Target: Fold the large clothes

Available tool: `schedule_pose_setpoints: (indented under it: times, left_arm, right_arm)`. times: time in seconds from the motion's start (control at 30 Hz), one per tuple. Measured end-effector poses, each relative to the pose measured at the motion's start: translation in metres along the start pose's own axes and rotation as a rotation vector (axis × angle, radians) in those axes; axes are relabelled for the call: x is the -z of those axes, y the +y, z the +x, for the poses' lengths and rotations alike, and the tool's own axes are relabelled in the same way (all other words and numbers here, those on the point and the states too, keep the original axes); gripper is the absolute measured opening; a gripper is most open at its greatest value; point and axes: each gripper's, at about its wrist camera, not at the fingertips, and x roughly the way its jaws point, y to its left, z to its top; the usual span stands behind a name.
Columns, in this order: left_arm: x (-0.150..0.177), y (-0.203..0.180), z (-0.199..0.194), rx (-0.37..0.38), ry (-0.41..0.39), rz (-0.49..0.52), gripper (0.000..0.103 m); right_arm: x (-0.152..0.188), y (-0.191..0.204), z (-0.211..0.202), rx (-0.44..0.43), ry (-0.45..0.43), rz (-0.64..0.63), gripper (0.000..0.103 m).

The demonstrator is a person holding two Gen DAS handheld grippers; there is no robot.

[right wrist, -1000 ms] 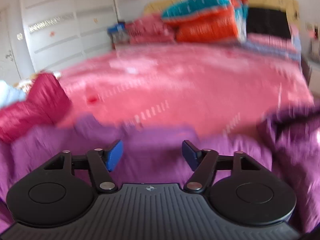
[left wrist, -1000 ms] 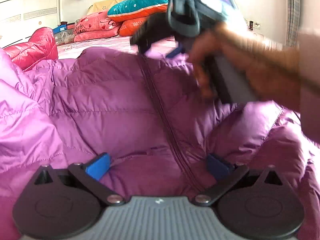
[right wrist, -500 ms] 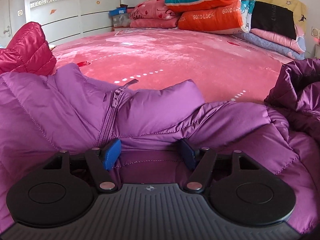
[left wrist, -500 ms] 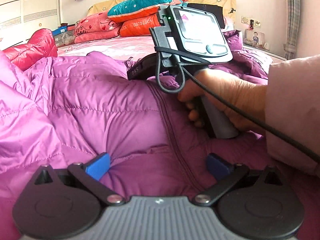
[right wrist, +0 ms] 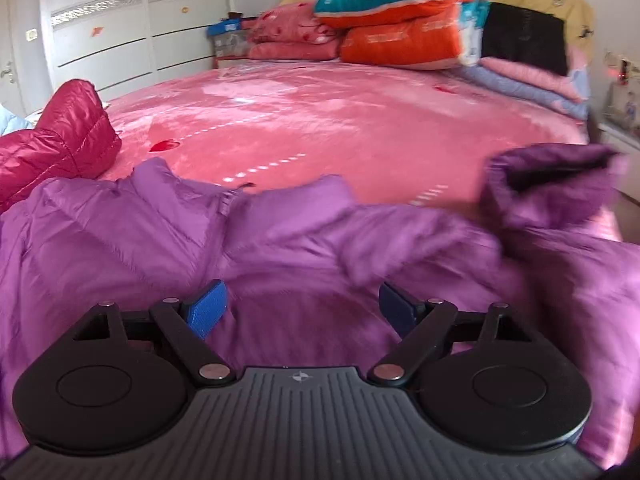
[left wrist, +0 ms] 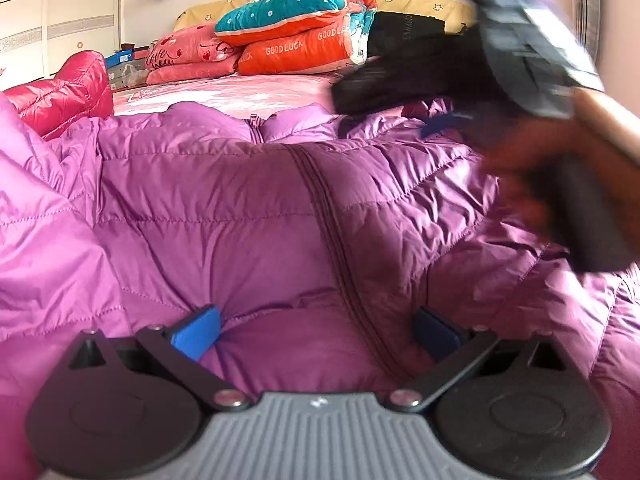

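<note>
We see a purple quilted down jacket (left wrist: 224,208) of smooth, faintly shiny cloth, a glossier red puffer jacket (right wrist: 60,140), a pink bed cover (right wrist: 340,120) of plush, soft-sheened fabric, and the left hand-held gripper (left wrist: 316,330) of matt black plastic with ribbed blue pads (left wrist: 196,330).

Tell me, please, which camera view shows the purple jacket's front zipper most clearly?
The left wrist view: the zipper runs in focus down the middle of the purple jacket, from the collar almost to the camera. The right wrist view shows only its top end at the collar, blurred by motion.
</note>
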Motion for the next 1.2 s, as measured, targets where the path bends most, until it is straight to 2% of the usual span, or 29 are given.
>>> schedule_pose_setpoints:
  times: [0.2, 0.4, 0.47, 0.63, 0.9, 1.1, 1.2]
  left_arm:
    - [0.003, -0.001, -0.002, 0.001, -0.009, 0.001, 0.103]
    - [0.005, -0.003, -0.005, 0.008, -0.014, -0.005, 0.103]
    - [0.004, -0.002, -0.005, 0.011, -0.013, -0.006, 0.103]
    - [0.004, 0.001, -0.006, 0.02, -0.009, -0.003, 0.103]
    - [0.003, -0.001, -0.005, 0.009, -0.008, 0.015, 0.103]
    - [0.004, -0.001, -0.007, -0.002, -0.003, 0.029, 0.103]
    - [0.002, -0.002, -0.011, -0.01, 0.015, 0.035, 0.103]
  right_arm:
    - [0.052, -0.032, -0.063, 0.018, 0.049, 0.121, 0.103]
    - [0.109, -0.028, -0.101, 0.086, 0.056, 0.04, 0.103]
    - [0.121, -0.023, -0.11, 0.108, 0.044, -0.005, 0.103]
    - [0.148, -0.026, -0.132, 0.119, 0.042, -0.008, 0.103]
    - [0.173, -0.035, -0.165, 0.108, 0.044, 0.058, 0.103]
    - [0.176, -0.046, -0.176, 0.067, 0.065, 0.127, 0.103]
    - [0.174, -0.058, -0.187, 0.048, 0.018, 0.211, 0.103]
